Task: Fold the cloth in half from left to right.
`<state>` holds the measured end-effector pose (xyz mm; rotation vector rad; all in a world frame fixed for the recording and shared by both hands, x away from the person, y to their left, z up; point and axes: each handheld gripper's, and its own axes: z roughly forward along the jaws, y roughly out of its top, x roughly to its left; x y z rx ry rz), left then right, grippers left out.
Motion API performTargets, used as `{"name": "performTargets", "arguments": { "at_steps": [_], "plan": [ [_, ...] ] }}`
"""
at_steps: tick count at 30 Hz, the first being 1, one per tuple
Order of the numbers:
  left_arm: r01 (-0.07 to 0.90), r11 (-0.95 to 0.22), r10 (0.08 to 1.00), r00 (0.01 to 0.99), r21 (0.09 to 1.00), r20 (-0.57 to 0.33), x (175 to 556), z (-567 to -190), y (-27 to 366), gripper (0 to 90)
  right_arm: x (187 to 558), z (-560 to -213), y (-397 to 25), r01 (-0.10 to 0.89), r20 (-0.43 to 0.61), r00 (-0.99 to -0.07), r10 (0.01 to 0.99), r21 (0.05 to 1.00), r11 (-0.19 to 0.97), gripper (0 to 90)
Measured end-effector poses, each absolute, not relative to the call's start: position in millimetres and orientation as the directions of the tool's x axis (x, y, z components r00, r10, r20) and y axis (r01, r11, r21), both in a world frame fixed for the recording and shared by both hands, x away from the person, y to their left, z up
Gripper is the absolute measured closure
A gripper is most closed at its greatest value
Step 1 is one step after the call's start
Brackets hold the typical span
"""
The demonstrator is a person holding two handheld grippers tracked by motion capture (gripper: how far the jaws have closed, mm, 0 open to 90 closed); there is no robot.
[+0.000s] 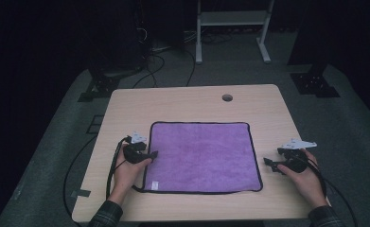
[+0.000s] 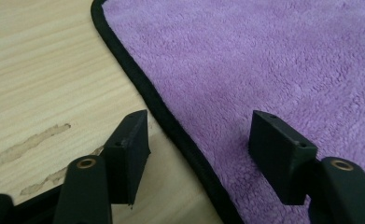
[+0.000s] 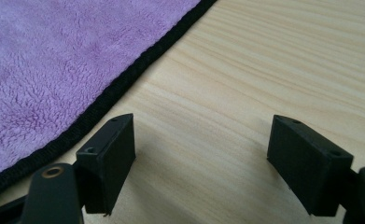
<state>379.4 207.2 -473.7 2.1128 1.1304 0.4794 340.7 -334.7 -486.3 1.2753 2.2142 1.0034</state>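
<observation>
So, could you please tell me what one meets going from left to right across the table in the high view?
Left gripper → purple towel → right gripper, all on the wooden table.

1. A dim lab: a lone wooden counter [image 1: 192,101] stands on grey carpet.
2. Black cables [image 1: 161,64] trail across the floor near dark equipment stands [image 1: 315,75] and a white metal frame [image 1: 232,19].
</observation>
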Motion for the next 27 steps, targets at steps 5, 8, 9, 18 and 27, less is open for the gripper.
{"name": "performTargets", "arguments": {
  "at_steps": [5, 8, 9, 18, 27],
  "plan": [
    [0.571, -0.373, 0.840, 0.542, 0.731, 0.005, 377.4, -475.5, 206.5, 39.3, 340.6, -486.3, -334.7, 0.579, 0.015, -0.507, 0.862, 0.746, 0.328, 22.1],
    [0.558, -0.375, 0.832, 0.555, 0.740, 0.002, 375.2, -475.8, 204.3, 50.4, 340.5, -486.3, -334.7, 0.579, 0.015, -0.507, 0.862, 0.746, 0.328, 22.0],
    [0.556, -0.378, 0.830, 0.558, 0.740, 0.005, 374.6, -475.6, 204.0, 52.4, 340.5, -486.3, -334.7, 0.579, 0.015, -0.507, 0.862, 0.746, 0.329, 22.0],
    [0.586, -0.347, 0.834, 0.550, 0.732, -0.045, 374.5, -473.6, 197.0, 81.3, 339.6, -486.3, -334.4, 0.580, 0.015, -0.508, 0.861, 0.745, 0.330, 21.5],
    [0.606, -0.345, 0.826, 0.559, 0.717, -0.075, 376.3, -470.5, 201.7, 83.4, 339.9, -486.4, -334.1, 0.579, 0.012, -0.513, 0.858, 0.743, 0.336, 18.9]
  ]
}}
